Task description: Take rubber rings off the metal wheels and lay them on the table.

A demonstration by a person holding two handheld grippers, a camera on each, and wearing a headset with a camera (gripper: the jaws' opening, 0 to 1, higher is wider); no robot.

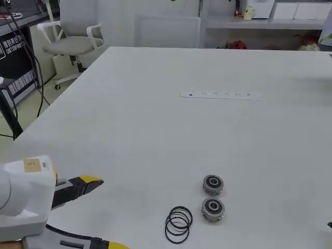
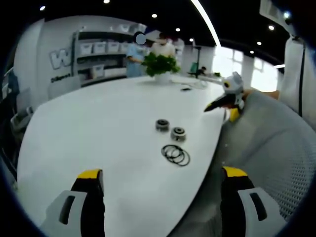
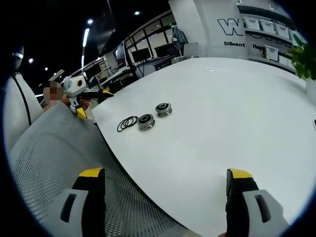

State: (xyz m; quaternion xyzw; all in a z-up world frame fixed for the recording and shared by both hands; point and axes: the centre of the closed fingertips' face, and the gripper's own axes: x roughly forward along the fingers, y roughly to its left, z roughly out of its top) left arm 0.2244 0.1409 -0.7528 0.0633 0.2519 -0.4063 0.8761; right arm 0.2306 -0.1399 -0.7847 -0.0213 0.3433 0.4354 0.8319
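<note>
Logged left gripper point(image 1: 109, 213) at the near left of white table point(image 1: 155, 129), jaws spread wide, nothing between them. Logged right gripper point(image 3: 163, 197) likewise gaping and empty, straddling the table edge beside grey mesh chair back point(image 3: 49, 163). Found rubber rings point(image 1: 178, 224), thin black loops overlapping, lying flat on the table just left of near metal wheel point(image 1: 212, 208). Found far metal wheel point(image 1: 213, 184) just behind it. Could not tell whether either wheel carried a ring. Listed white power strip point(image 1: 220, 95) farther back, office chair point(image 1: 72, 36) beyond.
</note>
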